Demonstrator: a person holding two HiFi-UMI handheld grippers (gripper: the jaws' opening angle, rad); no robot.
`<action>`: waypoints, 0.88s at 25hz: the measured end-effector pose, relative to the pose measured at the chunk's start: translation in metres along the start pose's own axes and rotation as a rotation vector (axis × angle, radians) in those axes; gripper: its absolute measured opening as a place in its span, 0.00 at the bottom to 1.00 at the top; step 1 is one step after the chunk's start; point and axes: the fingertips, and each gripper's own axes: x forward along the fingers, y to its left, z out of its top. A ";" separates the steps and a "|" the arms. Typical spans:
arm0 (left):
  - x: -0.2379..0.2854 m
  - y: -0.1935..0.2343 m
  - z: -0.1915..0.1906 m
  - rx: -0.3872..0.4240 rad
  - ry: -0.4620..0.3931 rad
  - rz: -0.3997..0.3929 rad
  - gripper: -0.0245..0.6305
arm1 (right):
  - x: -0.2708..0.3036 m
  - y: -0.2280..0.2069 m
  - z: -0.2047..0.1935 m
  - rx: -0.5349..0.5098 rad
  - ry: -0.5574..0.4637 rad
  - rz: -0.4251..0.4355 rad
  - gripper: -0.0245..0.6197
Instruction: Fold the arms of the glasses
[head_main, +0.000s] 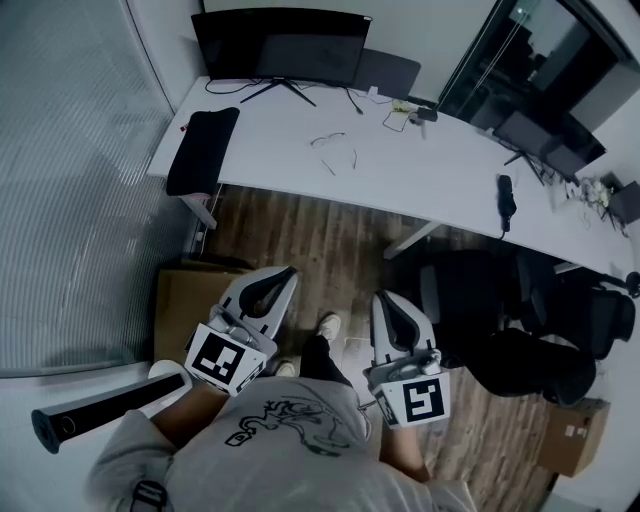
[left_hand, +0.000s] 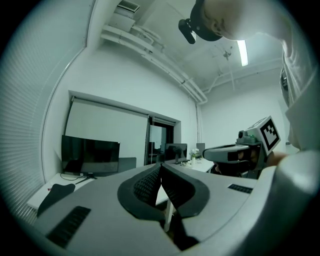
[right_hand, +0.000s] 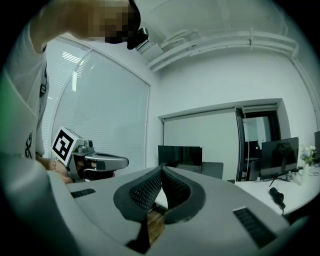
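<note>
The glasses (head_main: 334, 149), thin-framed with their arms spread, lie on the white desk (head_main: 420, 175) in front of the monitor. I stand well back from the desk, over the wooden floor. My left gripper (head_main: 288, 270) is held near my body with its jaws together and nothing between them; its pads meet at the tip (left_hand: 160, 167). To its right, my right gripper (head_main: 383, 297) is also shut and empty, its pads touching (right_hand: 162, 169). Both point level toward the desk. Each gripper appears in the other's view, the right one (left_hand: 235, 152) and the left one (right_hand: 100, 162).
A dark monitor (head_main: 282, 45) stands at the desk's back. A black pad (head_main: 203, 150) hangs over the desk's left edge, and a black handset (head_main: 506, 197) lies to the right. A black office chair (head_main: 500, 330), cardboard boxes (head_main: 572, 435) and a black tube (head_main: 100, 405) are nearby.
</note>
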 end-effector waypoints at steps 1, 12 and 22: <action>0.015 0.001 0.003 0.004 0.000 -0.002 0.07 | 0.006 -0.013 0.002 0.004 -0.003 -0.002 0.05; 0.159 -0.006 0.020 0.005 0.007 -0.027 0.07 | 0.048 -0.144 0.006 0.021 -0.013 0.005 0.05; 0.229 -0.014 0.014 -0.009 0.015 -0.041 0.07 | 0.066 -0.209 -0.003 0.036 -0.009 0.003 0.05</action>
